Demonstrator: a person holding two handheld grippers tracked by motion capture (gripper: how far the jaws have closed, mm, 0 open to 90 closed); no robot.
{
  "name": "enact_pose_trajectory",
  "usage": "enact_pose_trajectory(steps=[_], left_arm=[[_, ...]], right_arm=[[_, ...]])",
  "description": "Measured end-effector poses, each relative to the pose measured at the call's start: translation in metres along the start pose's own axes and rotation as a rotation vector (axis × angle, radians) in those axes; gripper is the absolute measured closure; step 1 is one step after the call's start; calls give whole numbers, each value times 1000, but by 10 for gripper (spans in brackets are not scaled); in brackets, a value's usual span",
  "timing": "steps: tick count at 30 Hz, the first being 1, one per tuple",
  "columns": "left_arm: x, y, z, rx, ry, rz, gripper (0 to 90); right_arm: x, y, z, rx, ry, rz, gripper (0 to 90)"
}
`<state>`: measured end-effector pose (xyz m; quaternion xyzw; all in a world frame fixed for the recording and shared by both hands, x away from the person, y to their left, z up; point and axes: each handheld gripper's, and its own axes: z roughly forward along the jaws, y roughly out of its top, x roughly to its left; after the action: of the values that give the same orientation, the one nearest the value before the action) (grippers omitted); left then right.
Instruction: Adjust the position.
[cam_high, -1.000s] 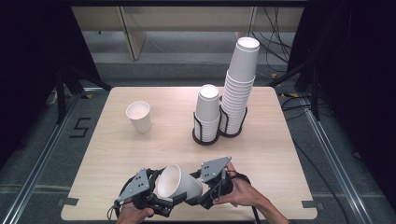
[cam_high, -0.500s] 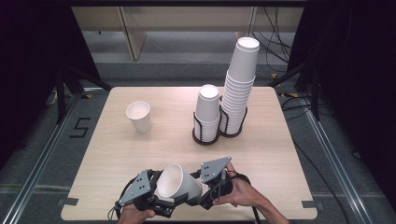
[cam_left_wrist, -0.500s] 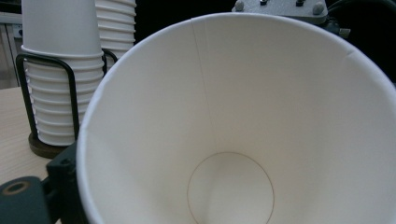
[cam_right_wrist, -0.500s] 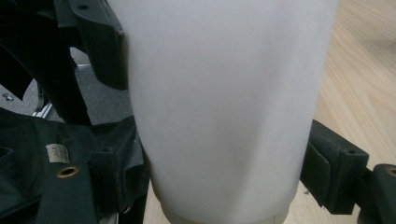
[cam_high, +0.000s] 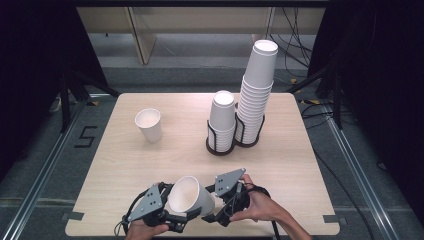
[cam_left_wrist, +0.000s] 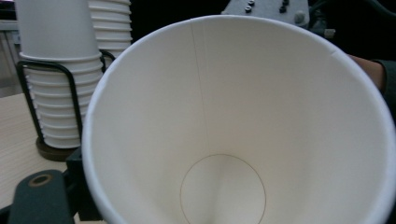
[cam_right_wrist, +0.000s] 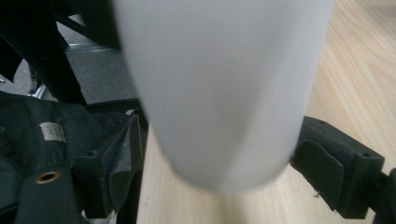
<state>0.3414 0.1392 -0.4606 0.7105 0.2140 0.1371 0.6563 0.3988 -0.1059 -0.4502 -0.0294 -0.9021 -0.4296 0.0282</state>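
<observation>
A white paper cup (cam_high: 192, 195) hangs tilted over the table's front edge, with its mouth turned up and to the left. My right gripper (cam_high: 212, 205) is shut on its lower body, and in the right gripper view the cup (cam_right_wrist: 219, 93) sits between both pads (cam_right_wrist: 322, 163). My left gripper (cam_high: 175, 217) reaches in under the mouth. Its jaws have just been closing on the cup's rim. The left gripper view looks straight into the cup (cam_left_wrist: 233, 121), with one of the fingers (cam_left_wrist: 44, 196) against the outer wall and the other hidden.
An upright loose cup (cam_high: 148, 124) stands at the table's (cam_high: 125, 170) back left. A short cup stack (cam_high: 221, 122) and a tall one (cam_high: 255, 95) stand in black wire holders at the back centre. Dark curtains flank the table.
Both hands and the cup stay where they were. The left gripper's jaws sit tighter at the cup's mouth than a second ago.
</observation>
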Motion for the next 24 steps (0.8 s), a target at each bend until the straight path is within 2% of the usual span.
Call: enact_pose_trajectory(steps=[2, 6, 7, 9, 13, 16, 17, 18, 20, 21, 22, 24], left_arm=[[3, 1, -2, 4, 30, -2, 137], [10, 0, -4, 15, 99, -5, 137], [11, 1, -6, 40, 123, -4, 136], [14, 0, -6, 61, 151, -2, 136], [17, -1, -6, 112, 221, 18, 135], [21, -2, -7, 141, 274, 29, 135], [22, -2, -7, 138, 293, 34, 135], [24, -1, -9, 162, 312, 43, 135], [30, 0, -11, 163, 340, 63, 135], [32, 0, -12, 169, 357, 71, 134], [35, -1, -12, 162, 367, 68, 134], [41, 0, -15, 171, 392, 67, 134]], right_arm=[[-1, -1, -3, 10, -7, 9, 181], [-7, -7, -9, 37, -67, 38, 183], [-8, -8, -10, 44, -80, 44, 183], [-11, -12, -12, 62, -123, 55, 187], [-14, -16, -16, 83, -175, 69, 177], [-14, -18, -18, 85, -192, 76, 182], [-14, -19, -19, 90, -206, 80, 183], [-14, -20, -20, 94, -210, 76, 185], [-13, -22, -20, 98, -212, 84, 191], [-12, -23, -21, 107, -220, 105, 191], [-13, -24, -21, 108, -221, 88, 191], [-13, -25, -22, 105, -225, 95, 192]])
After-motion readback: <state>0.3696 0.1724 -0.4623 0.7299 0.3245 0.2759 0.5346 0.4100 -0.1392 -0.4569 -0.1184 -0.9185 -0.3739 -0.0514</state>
